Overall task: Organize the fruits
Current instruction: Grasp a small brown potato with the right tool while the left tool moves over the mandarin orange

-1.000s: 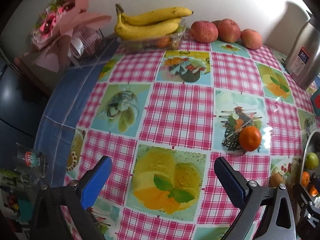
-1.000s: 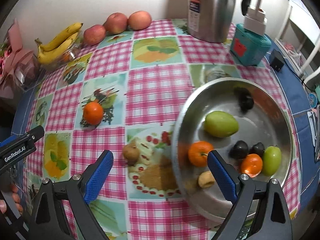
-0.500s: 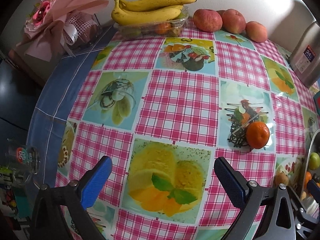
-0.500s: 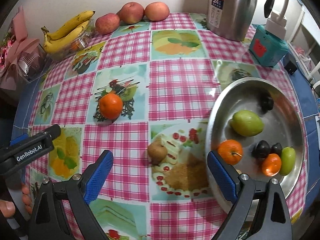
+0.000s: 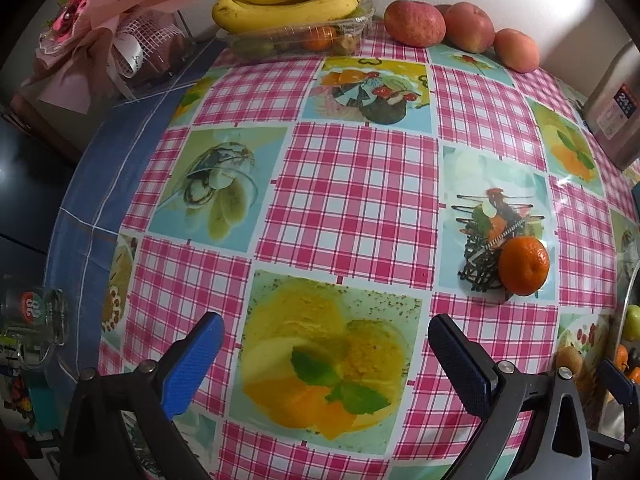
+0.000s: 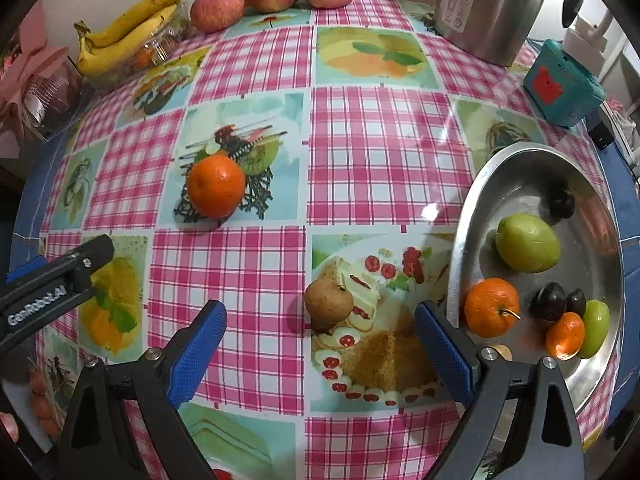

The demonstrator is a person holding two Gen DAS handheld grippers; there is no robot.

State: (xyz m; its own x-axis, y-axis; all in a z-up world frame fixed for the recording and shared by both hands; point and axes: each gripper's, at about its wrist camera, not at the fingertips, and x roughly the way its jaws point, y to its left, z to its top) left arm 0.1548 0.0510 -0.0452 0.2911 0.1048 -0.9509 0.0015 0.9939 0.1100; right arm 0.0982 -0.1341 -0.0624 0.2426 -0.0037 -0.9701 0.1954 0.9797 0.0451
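A loose orange (image 6: 216, 191) lies on the checked tablecloth; it also shows in the left wrist view (image 5: 523, 265). A small brown fruit (image 6: 328, 302) lies just ahead of my right gripper (image 6: 320, 354), which is open and empty, left of the metal bowl (image 6: 472, 208). The bowl holds a green fruit (image 6: 527, 242), an orange (image 6: 491, 307), a smaller orange, dark plums and another green fruit. My left gripper (image 5: 325, 362) is open and empty over the table, the orange ahead to its right.
Bananas (image 5: 292, 0) on a clear plastic tray and three apples (image 5: 460, 26) stand along the back wall. A steel kettle (image 6: 490, 4) and a teal box (image 6: 562, 84) are at the back right. A pink bouquet (image 5: 104, 36) is at back left, a glass mug (image 5: 32, 322) at left.
Both grippers have moved forward and left over the table. In the right wrist view the bowl has slid to the right edge and the brown fruit now lies between the fingers' line.
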